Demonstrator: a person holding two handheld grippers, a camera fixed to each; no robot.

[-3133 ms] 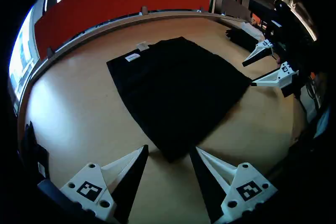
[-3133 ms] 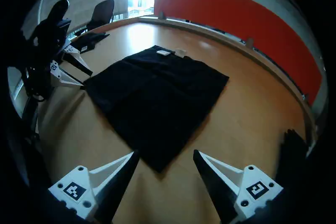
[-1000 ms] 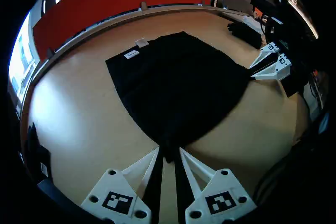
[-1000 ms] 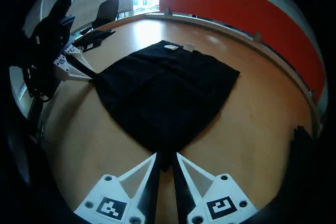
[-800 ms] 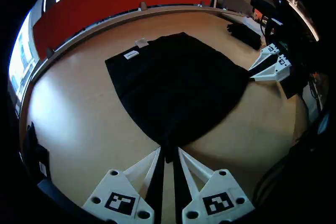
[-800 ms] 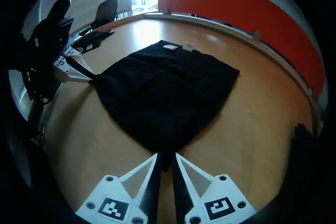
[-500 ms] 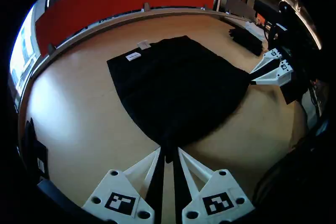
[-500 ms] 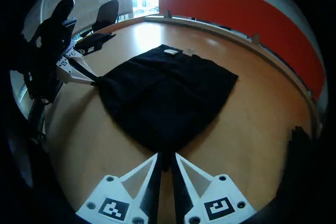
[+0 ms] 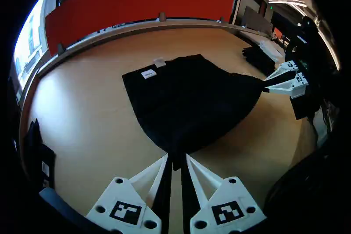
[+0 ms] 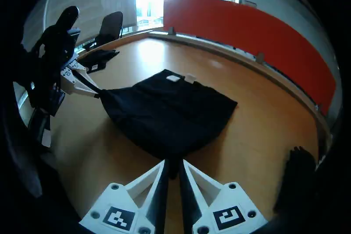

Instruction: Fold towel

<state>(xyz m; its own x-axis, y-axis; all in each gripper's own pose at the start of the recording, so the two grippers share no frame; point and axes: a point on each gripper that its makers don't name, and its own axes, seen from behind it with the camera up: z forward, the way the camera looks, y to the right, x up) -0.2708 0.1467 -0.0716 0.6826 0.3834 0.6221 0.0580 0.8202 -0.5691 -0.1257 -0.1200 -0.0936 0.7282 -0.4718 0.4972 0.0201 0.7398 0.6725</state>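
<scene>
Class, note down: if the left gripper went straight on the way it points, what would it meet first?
The black towel: the left gripper is shut on its near corner, so it would probably push into that cloth straight away.

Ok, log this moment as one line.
left tongs: shut on towel corner | right tongs: shut on towel corner | near edge raised off table | far edge flat

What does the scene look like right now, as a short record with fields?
towel: black, white tags at far edge; near edge raised off the table, far edge resting on it
left tool: shut on one near towel corner
right tool: shut on the other near corner
table: wood, curved
background: red partition
</scene>
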